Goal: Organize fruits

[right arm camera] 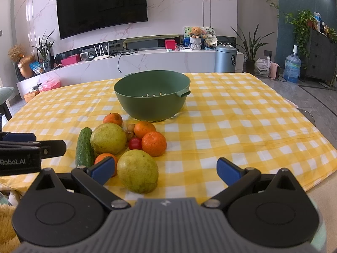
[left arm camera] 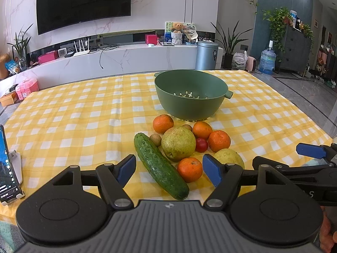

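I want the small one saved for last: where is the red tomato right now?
In the left wrist view, the red tomato sits on the tablecloth mid-pile, between the big pear on its left and an orange on its right.

The smooth yellow-green pear nearest the camera (left arm camera: 230,158) sits half hidden behind a blue finger pad in the left view. An upright black smartphone on a white stand (left arm camera: 8,166) is cut by the left edge — its screen unreadable. The perforated bottom of the round green plastic colander (right arm camera: 151,92) is mostly out of sight.

Home living room, wall television (right arm camera: 101,4), houseplants (right arm camera: 251,44)
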A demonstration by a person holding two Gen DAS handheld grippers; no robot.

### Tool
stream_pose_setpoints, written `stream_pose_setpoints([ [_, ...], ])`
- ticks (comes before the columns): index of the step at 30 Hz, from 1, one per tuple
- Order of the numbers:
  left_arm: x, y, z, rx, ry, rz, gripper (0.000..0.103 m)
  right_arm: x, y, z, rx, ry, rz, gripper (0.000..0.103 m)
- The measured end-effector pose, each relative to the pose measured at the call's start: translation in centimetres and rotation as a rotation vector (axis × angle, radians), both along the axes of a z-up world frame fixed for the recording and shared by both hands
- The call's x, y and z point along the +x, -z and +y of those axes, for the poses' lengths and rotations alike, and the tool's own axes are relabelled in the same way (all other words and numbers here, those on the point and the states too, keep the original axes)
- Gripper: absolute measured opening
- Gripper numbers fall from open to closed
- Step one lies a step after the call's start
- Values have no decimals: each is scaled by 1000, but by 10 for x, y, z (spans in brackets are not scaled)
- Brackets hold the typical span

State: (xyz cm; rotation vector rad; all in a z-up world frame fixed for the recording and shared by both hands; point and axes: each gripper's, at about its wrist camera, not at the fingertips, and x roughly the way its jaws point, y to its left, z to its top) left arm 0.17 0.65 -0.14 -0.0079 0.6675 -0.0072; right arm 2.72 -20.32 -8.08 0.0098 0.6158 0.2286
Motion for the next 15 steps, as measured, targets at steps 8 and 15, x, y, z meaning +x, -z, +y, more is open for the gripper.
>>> stream_pose_setpoints([
  [8,0,-1,1,0,0,0,85,1,0,-1,2,3,-1,99],
  [15,1,0,1,-2,0,0,85,1,1,-1,2,3,0,99],
])
